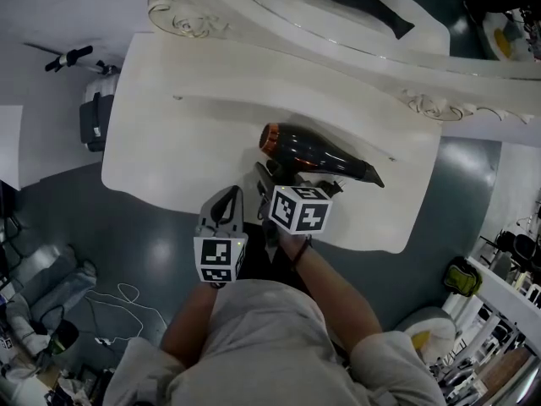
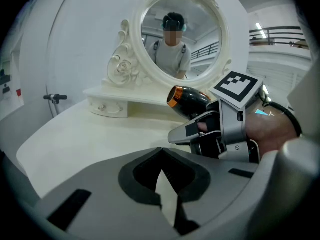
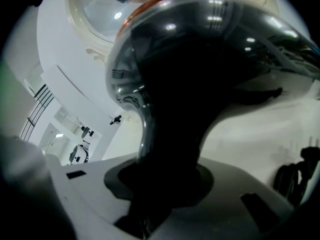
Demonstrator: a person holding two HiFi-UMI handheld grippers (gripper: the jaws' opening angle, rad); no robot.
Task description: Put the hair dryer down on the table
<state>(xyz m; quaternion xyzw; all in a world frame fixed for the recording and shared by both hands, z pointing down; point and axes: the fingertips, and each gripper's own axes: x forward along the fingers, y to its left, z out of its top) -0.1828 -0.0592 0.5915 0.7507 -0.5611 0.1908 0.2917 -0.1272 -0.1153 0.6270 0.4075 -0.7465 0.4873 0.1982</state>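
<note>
Head view looking steeply down on a white, curved-edged dressing worktop (image 1: 186,142) with an ornate framed mirror (image 1: 355,24) along the top of the frame. A black hair dryer (image 1: 317,155) with a glossy barrel and an orange ring at its left end lies lengthwise over the centre-right of the worktop, its narrow nozzle pointing to the right. Whether it already rests on the surface or hangs just above it cannot be told.

The right gripper (image 1: 283,189), just below the dryer in the frame, has its fingers closed part way round the dryer's handle; its own view shows the dark handle filling the gap between them, with the barrel looming above. The left gripper (image 1: 226,201) sits just beside it to the left, at the near edge of the worktop, its fingers (image 2: 142,176) drawn together with nothing between them.

The dryer looks like a stiff, hard plastic shell, smooth and probably slippery, with most of its weight likely in the barrel, so it may tend to tip forward. The handle is the sensible place to hold it, and lowering it onto its side should keep it from rolling or knocking the shell
</note>
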